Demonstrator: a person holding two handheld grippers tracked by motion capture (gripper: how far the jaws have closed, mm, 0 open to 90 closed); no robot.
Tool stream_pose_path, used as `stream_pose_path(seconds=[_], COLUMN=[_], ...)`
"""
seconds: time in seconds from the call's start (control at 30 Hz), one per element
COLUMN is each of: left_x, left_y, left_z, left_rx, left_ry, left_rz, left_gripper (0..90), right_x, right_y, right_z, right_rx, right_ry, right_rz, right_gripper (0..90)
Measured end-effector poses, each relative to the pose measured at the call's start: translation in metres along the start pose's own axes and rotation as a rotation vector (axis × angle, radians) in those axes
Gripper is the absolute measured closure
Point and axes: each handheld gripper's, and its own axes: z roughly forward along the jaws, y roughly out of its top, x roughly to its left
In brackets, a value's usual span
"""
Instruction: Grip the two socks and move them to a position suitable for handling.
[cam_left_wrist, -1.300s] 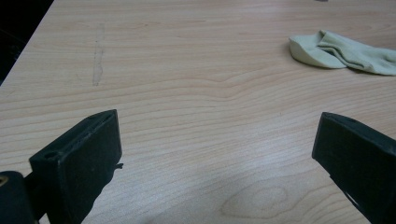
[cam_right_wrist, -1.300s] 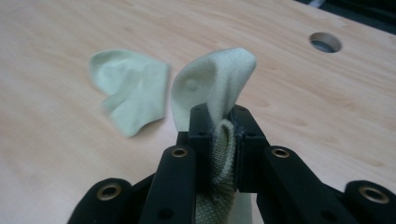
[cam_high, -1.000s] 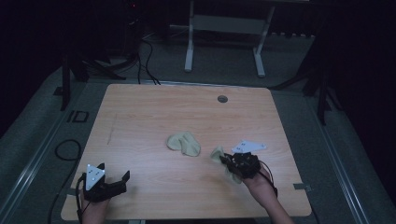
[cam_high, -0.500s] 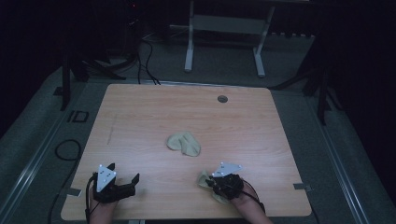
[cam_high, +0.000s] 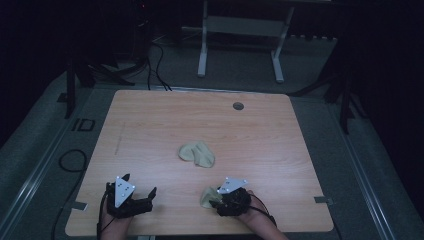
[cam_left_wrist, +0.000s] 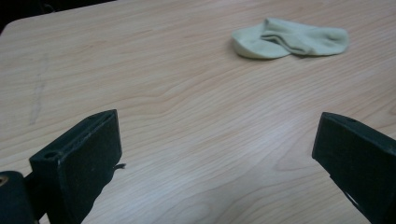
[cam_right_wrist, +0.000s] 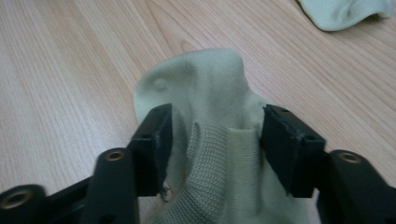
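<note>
The near sock (cam_right_wrist: 219, 154) lies crumpled on the tabletop (cam_high: 150, 125) at the front edge, about 5 o'clock from the middle, right under the right gripper (cam_right_wrist: 215, 140). That gripper's jaws have just been opening; they now stand apart on either side of the ribbed cuff, and the knit between them looks slack, not pinched. I'd judge it let go.

It's a pale green knit, light and limp. It will fold and sag whichever way it's lifted and won't slip much against rubber pads. Nothing fragile about it. The ribbed cuff is the thickest, firmest part, so that's where I'd take hold, pinching both layers.

The far sock (cam_high: 197, 153) lies bunched near the centre of the tabletop, at 11 o'clock from the near one and well apart from it.

The left gripper (cam_high: 131, 196) sits at 7 o'clock, jaws wide apart over bare wood, holding nothing.

No brand, label or writing can be made out on either sock
</note>
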Motion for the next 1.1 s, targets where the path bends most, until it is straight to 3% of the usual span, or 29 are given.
stream_pose_path(seconds=[0.13,0.27,0.33,0.43,0.53,0.57,0.63,0.67,0.7,0.73,0.8,0.93,1.1], left_x=[-0.008,-0.017,-0.029,-0.042,-0.056,-0.056,-0.068,-0.068,-0.077,-0.081,-0.089,-0.101,-0.112], left_y=[0.006,0.012,0.019,0.023,0.027,0.027,0.03,0.03,0.032,0.032,0.033,0.033,0.033], left_z=[0.0,0.002,0.005,0.01,0.014,0.014,0.017,0.017,0.019,0.021,0.025,0.036,0.054], left_rx=[-0.004,-0.001,0.013,0.04,0.062,0.062,0.056,0.056,0.06,0.068,0.098,0.149,0.22], left_ry=[-0.092,-0.133,-0.182,-0.273,-0.337,-0.337,-0.408,-0.408,-0.445,-0.481,-0.502,-0.536,-0.526], left_rz=[-0.065,-0.069,-0.021,0.004,0.039,0.039,0.064,0.064,0.111,0.117,0.156,0.207,0.27], left_gripper=[1.3,1.3,1.3,1.3,3.0,8.9,20.3,30.6,41.8,48.2,60.9,75.4,83.0], right_x=[0.005,0.007,0.007,0.006,0.006,0.007,0.008,0.008,0.009,0.009,0.01,0.011,0.014], right_y=[0.0,0.003,0.006,0.011,0.013,0.013,0.011,0.01,0.008,0.006,0.003,-0.003,-0.004], right_z=[0.002,0.006,0.006,-0.003,-0.019,-0.024,-0.032,-0.035,-0.037,-0.039,-0.041,-0.037,-0.029], right_rx=[-0.007,0.005,0.015,-0.014,-0.052,-0.059,-0.059,-0.058,-0.06,-0.058,-0.055,-0.041,-0.017], right_ry=[0.002,-0.005,0.007,0.012,0.019,0.022,0.012,0.009,0.008,0.002,-0.002,0.003,0.006], right_rz=[0.009,0.028,0.044,0.052,0.057,0.053,0.045,0.047,0.05,0.042,0.042,0.044,0.044], right_gripper=[31.5,22.6,20.1,20.4,27.1,31.4,41.3,44.4,51.6,55.1,56.3,57.2,58.5])
